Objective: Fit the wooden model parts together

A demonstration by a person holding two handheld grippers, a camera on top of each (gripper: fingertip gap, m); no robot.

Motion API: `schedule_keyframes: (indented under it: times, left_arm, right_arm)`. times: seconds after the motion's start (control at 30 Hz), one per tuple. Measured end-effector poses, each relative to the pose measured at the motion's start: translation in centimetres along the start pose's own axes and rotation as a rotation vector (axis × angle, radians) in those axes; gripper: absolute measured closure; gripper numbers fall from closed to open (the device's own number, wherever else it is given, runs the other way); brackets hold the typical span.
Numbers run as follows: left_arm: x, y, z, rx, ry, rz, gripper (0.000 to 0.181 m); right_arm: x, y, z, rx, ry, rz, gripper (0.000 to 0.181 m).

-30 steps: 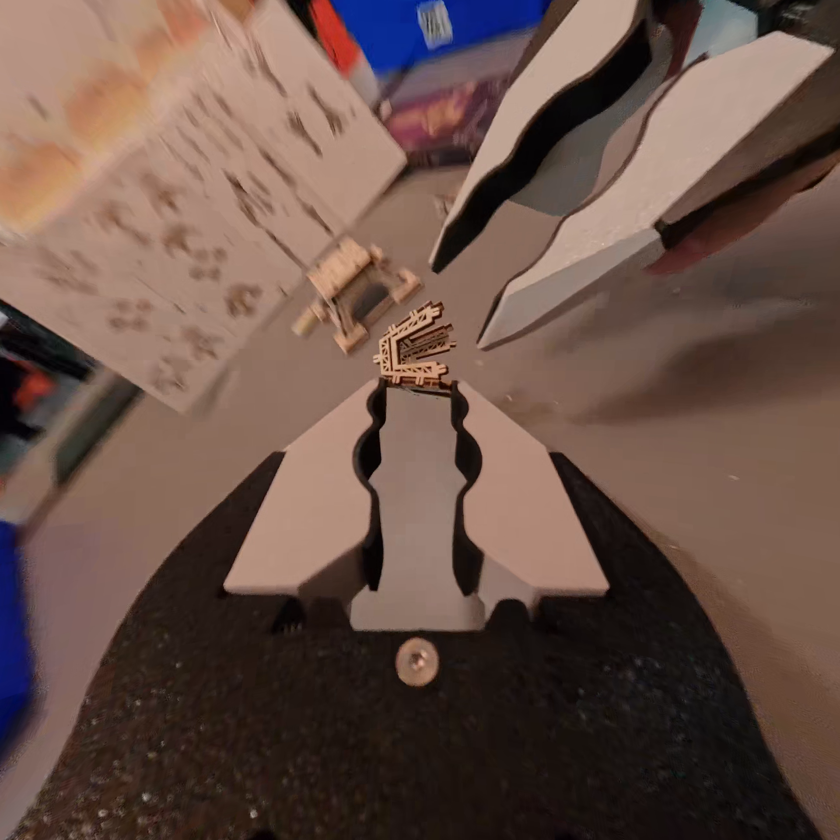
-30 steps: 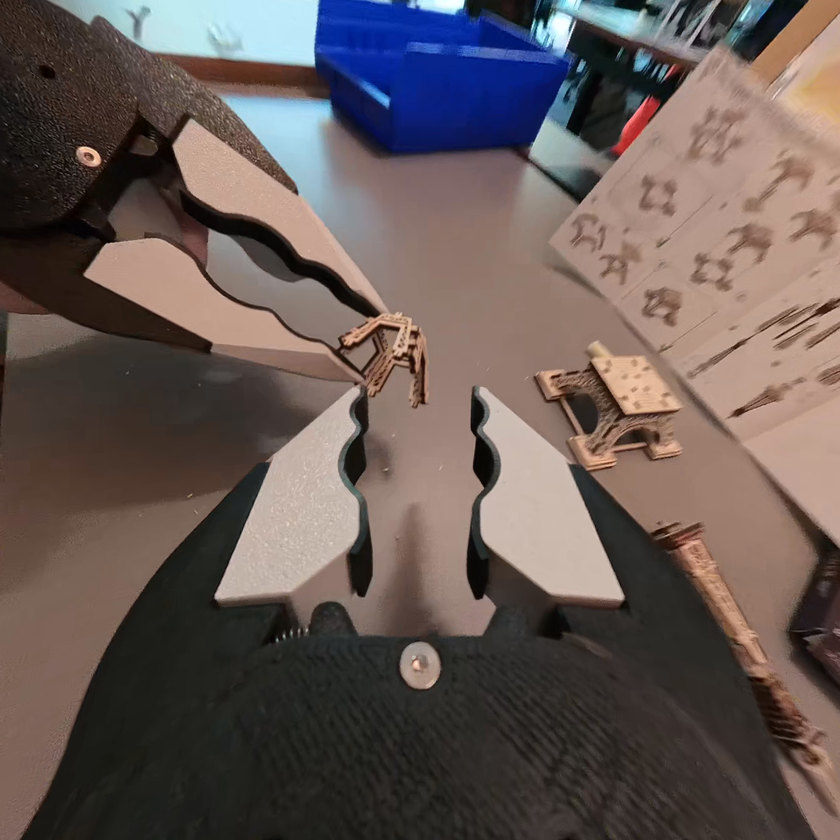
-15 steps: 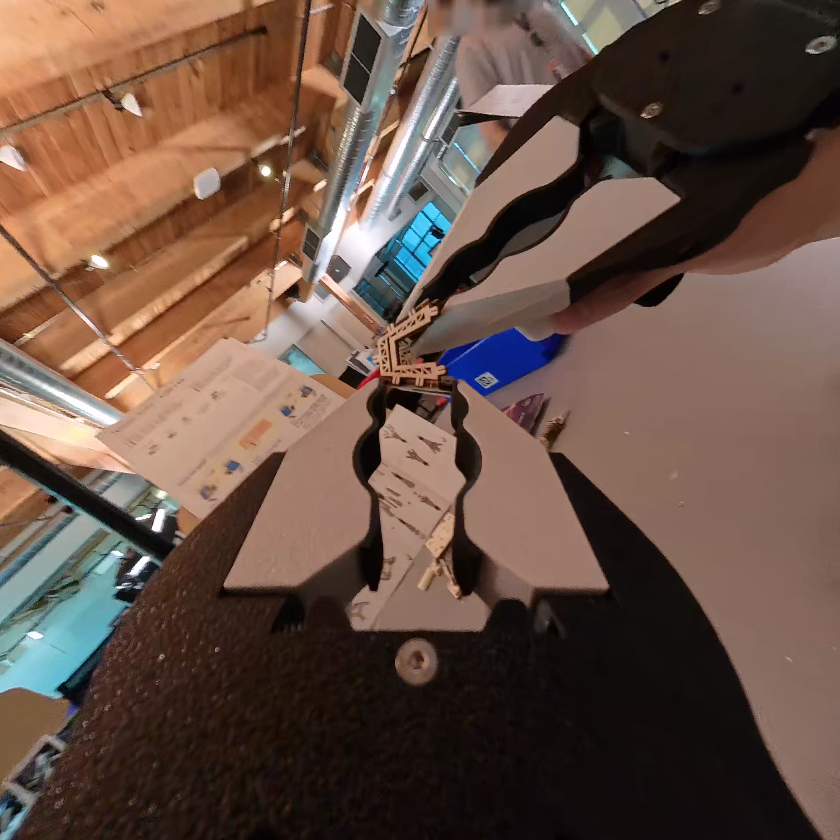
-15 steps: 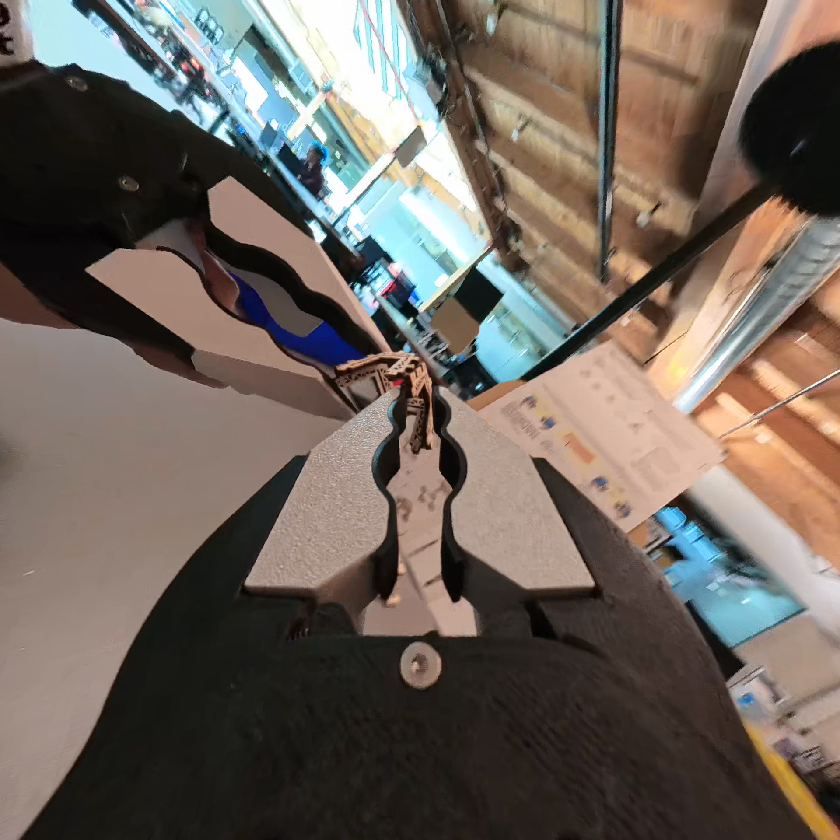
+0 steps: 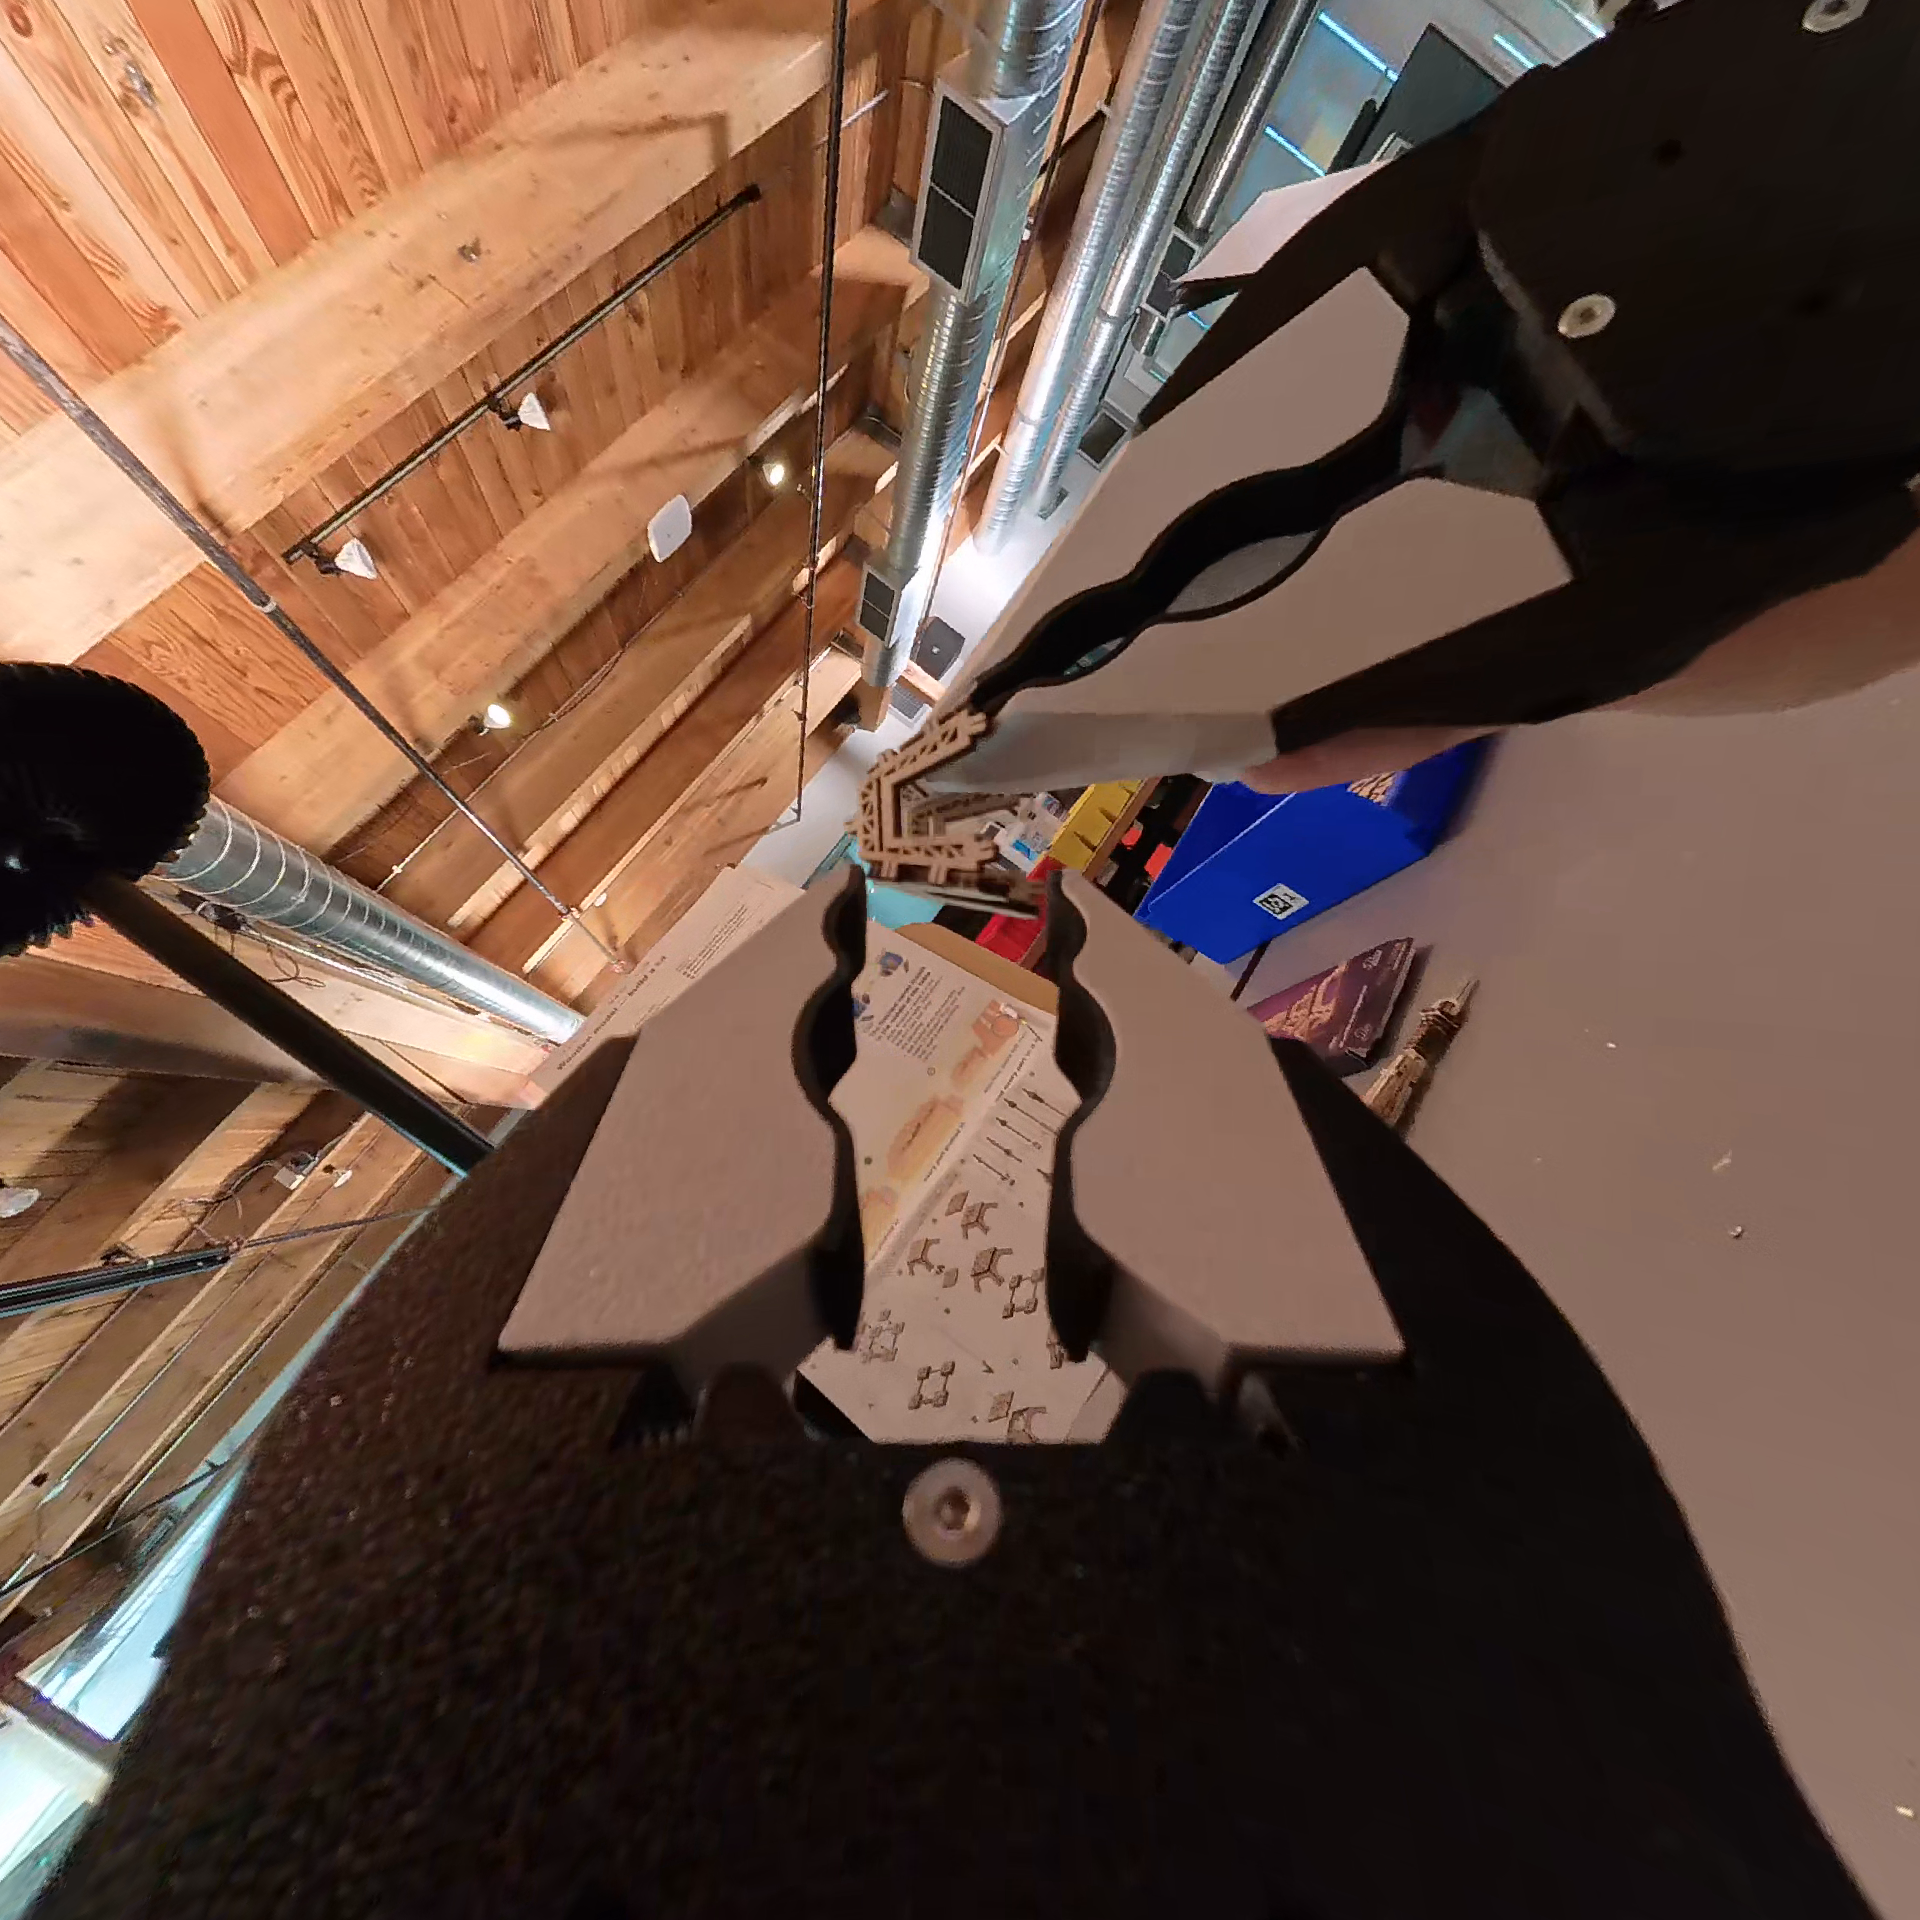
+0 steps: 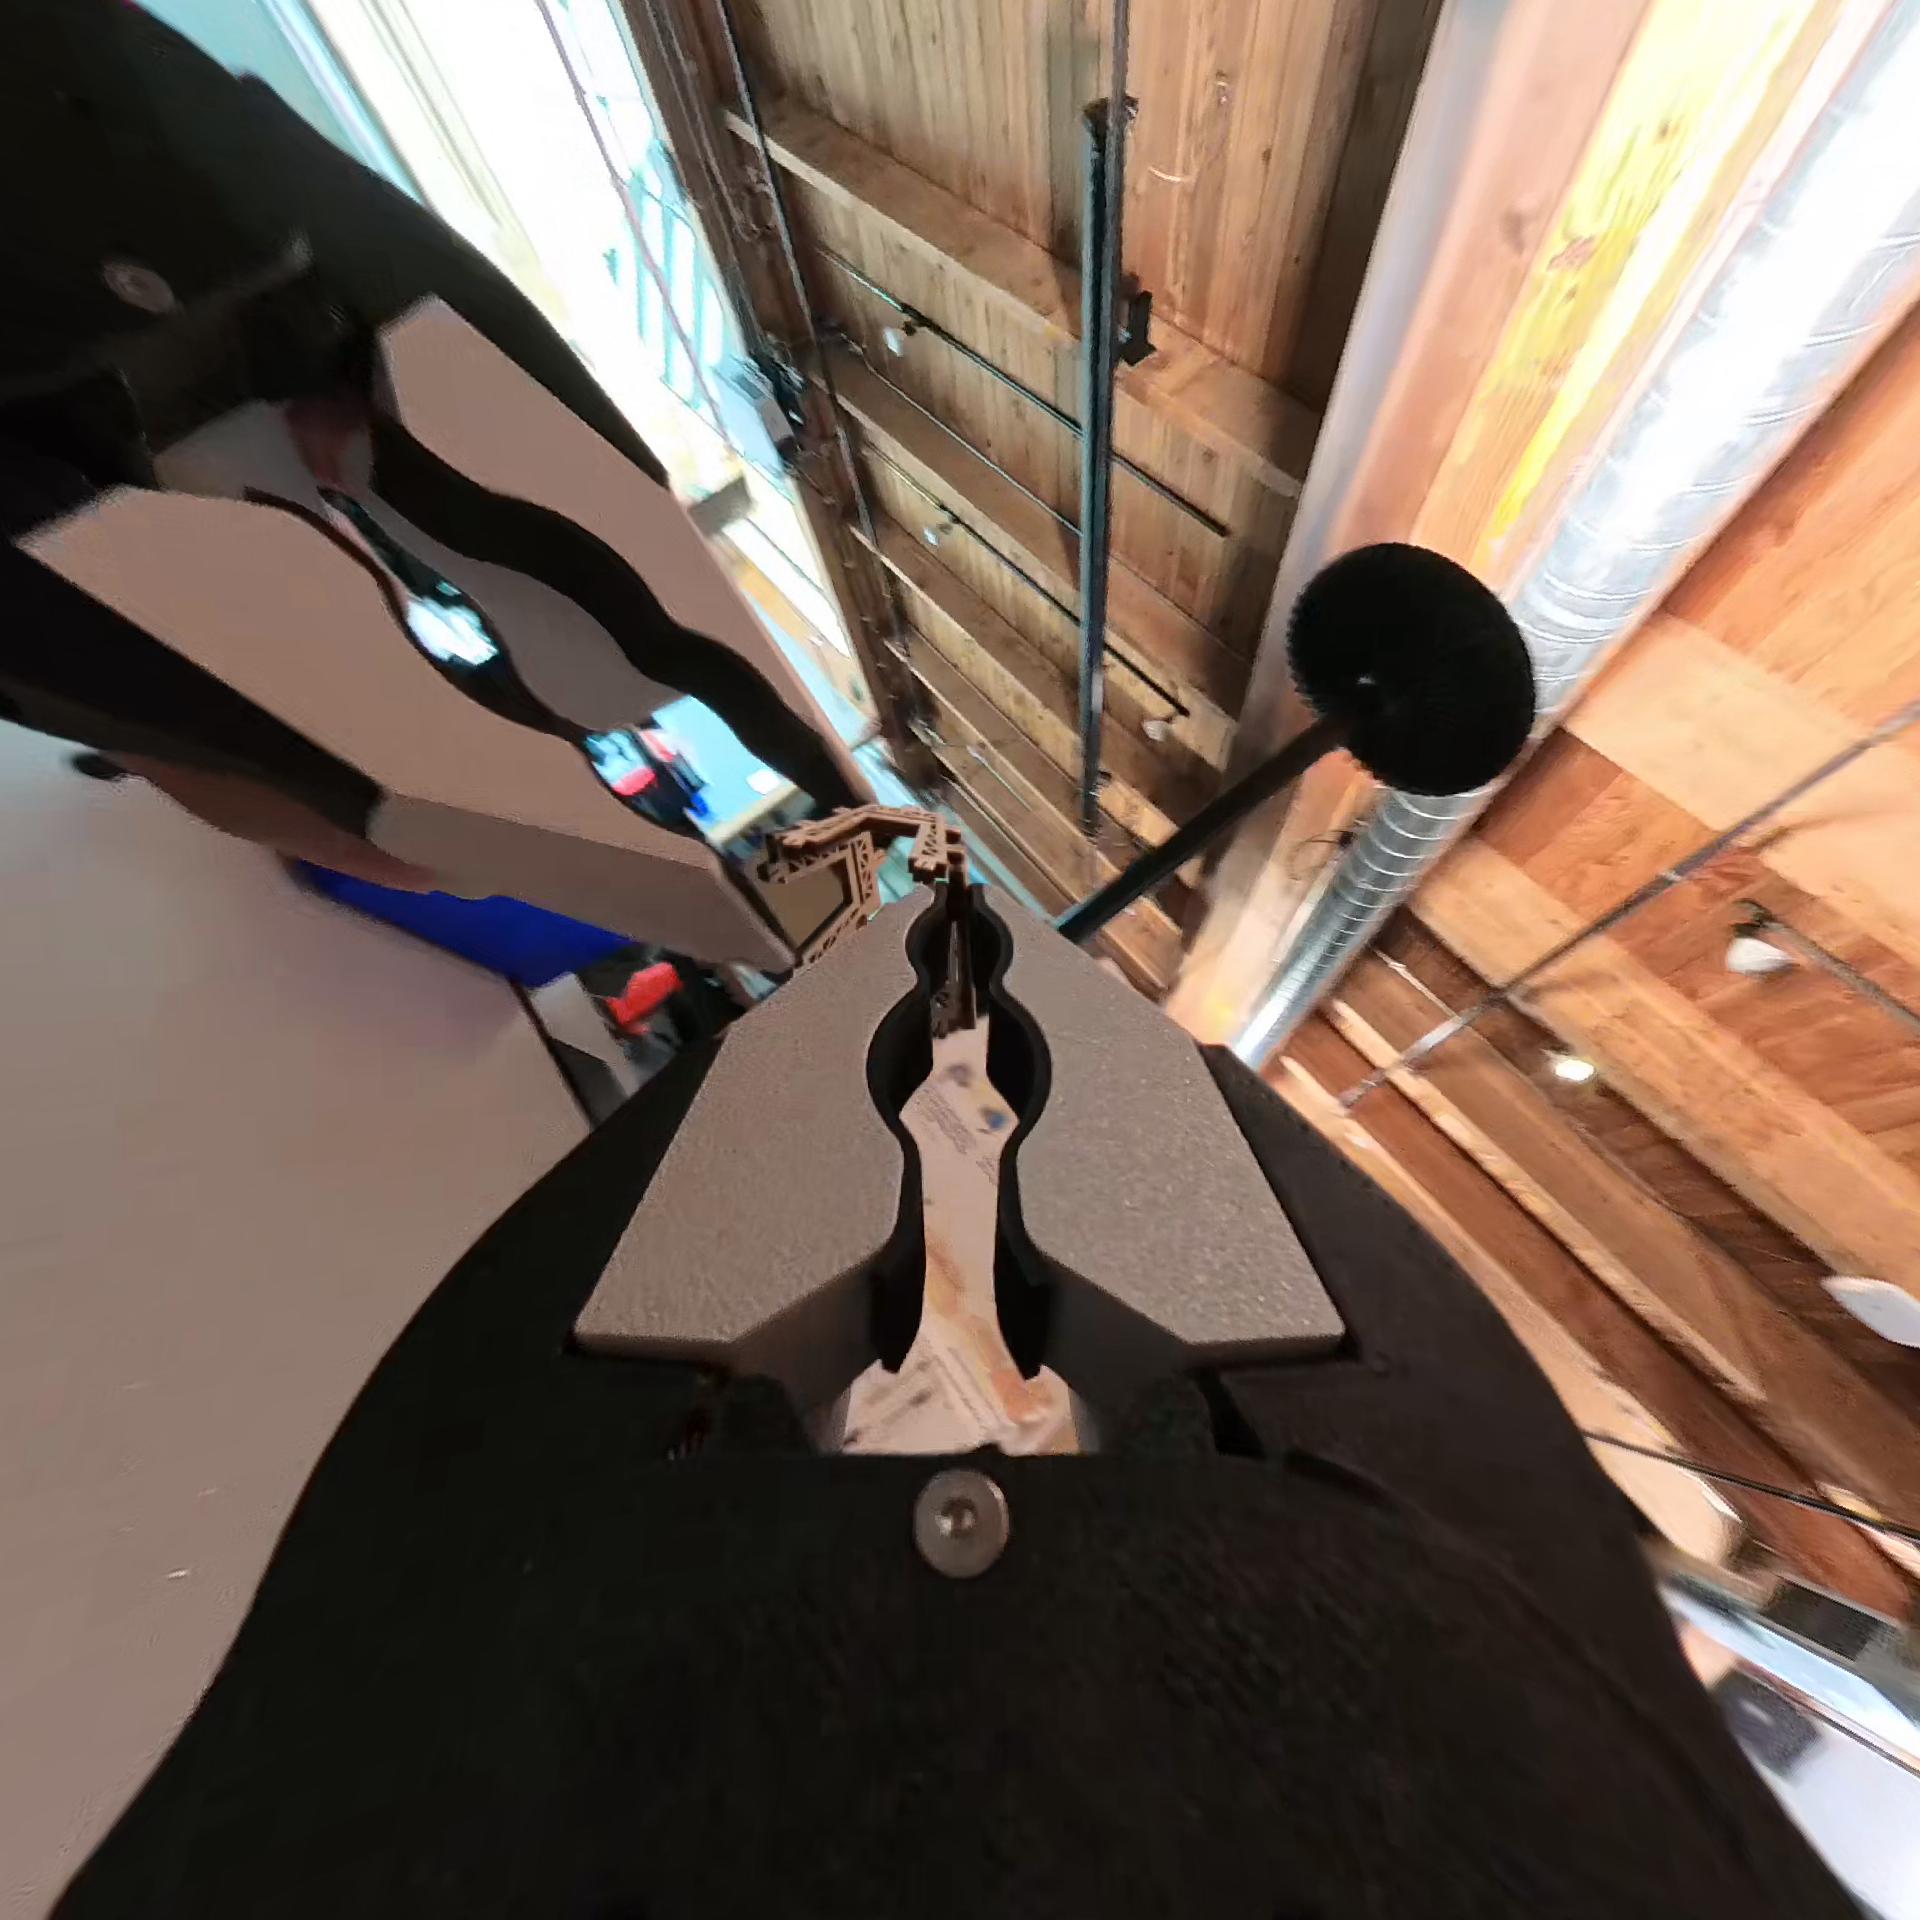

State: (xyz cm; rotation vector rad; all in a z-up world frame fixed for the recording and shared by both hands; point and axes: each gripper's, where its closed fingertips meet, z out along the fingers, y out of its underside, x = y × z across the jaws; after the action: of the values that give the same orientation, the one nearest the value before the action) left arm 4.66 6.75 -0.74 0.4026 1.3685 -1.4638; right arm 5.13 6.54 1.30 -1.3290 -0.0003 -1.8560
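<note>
Grey table (image 5: 1714,1039), one lattice part (image 5: 914,821) (two grippers)

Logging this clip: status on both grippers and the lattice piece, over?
Left gripper and right gripper both shut on small tan laser-cut wooden lattice piece, raised off grey table. Nothing in the way.

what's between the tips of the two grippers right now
Only the small wooden lattice piece: the left gripper and the right gripper each pinch one end of it. Both wrist views show it.
</note>
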Motion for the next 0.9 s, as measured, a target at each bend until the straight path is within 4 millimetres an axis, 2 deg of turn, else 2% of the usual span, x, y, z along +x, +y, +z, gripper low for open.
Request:
schedule_keyframes:
  times: [0.13, 0.27, 0.43, 0.53, 0.73, 0.9]
  left_arm:
    - [-0.5, -1.8, -0.6, 0.019, -0.042, 0.068, 0.146]
    - [-0.5, -4.4, -1.0, 0.011, -0.133, 0.293, 0.153]
    - [-1.8, -5.0, -1.3, -0.037, -0.290, 0.406, 0.163]
    - [-1.4, -6.1, -1.5, -0.001, -0.288, 0.449, 0.165]
    - [-1.9, -6.1, -1.6, -0.055, -0.348, 0.517, 0.177]
    - [-2.4, -6.6, -2.0, -0.057, -0.402, 0.554, 0.181]
  right_arm:
    - [1.7, 0.0, -0.2, -0.078, 0.108, -0.129, 0.181]
    - [2.2, -1.3, -0.5, -0.104, 0.141, -0.215, 0.181]
    - [2.5, -3.2, -1.0, -0.109, 0.140, -0.182, 0.181]
    - [2.3, -3.5, -1.0, -0.116, 0.133, -0.184, 0.181]
    - [2.0, -4.5, -1.2, -0.093, 0.151, -0.223, 0.181]
    - [2.1, -5.4, -1.4, -0.074, 0.164, -0.242, 0.181]
